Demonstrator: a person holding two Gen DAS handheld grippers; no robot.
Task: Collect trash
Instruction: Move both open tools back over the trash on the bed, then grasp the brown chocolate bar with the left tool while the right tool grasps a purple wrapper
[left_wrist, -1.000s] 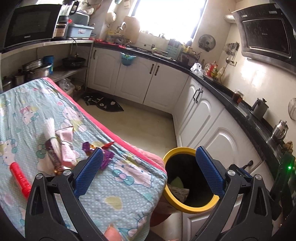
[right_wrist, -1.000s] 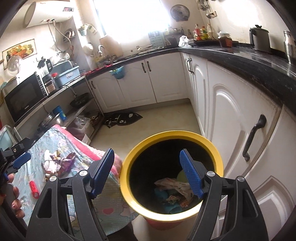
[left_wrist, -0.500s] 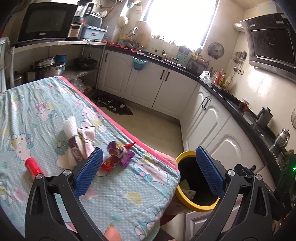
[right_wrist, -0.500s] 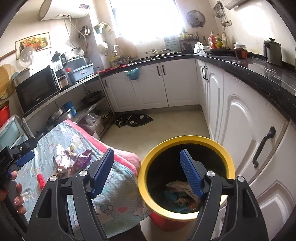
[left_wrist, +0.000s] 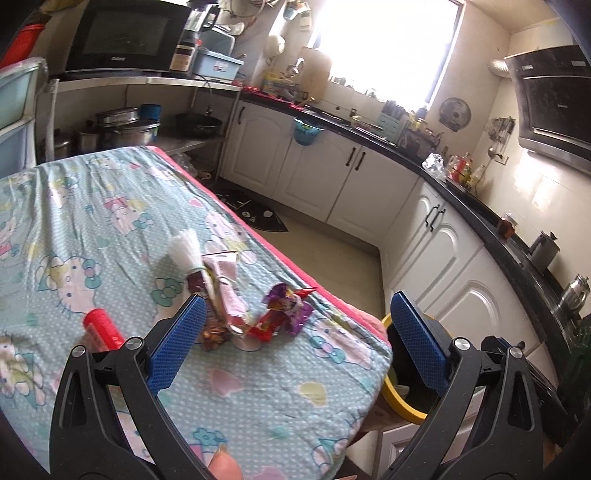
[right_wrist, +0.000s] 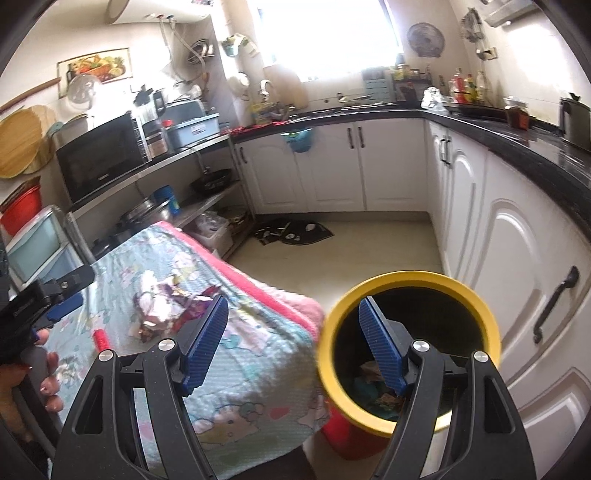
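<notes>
A kitchen held the scene, white cabinets (left_wrist: 325, 177) running under a black worktop (right_wrist: 517, 140) along two walls. The table (left_wrist: 110, 221) stood in front, draped in a pale blue cloth printed with cartoon cats and edged in pink. Just off its corner, near the cabinets, stood the yellow-rimmed bin (right_wrist: 410, 347) on a red base, with crumpled wrappers already lying at its bottom. A black microwave (left_wrist: 125, 37) sat on a shelf behind the table; the small lettering on its door was too fine to read, as was the brand mark on the extractor hood (left_wrist: 554, 110)

The left hand-held gripper (left_wrist: 295, 339) hung over the near end of the table, its blue pads spread wide with nothing between them. The right hand-held gripper (right_wrist: 295, 339) hung by the table's corner, one pad before the cloth and the other before the bin's mouth, likewise wide apart and empty.

The trash lay in a loose pile (left_wrist: 236, 306) on the cloth near the table's corner: a white tissue twist, a pink packet, a dark brown wrapper, and red and purple sweet wrappers touching one another. Printing on them could not be made out. A red cylinder (left_wrist: 101, 328) lay apart, to the left of the pile
</notes>
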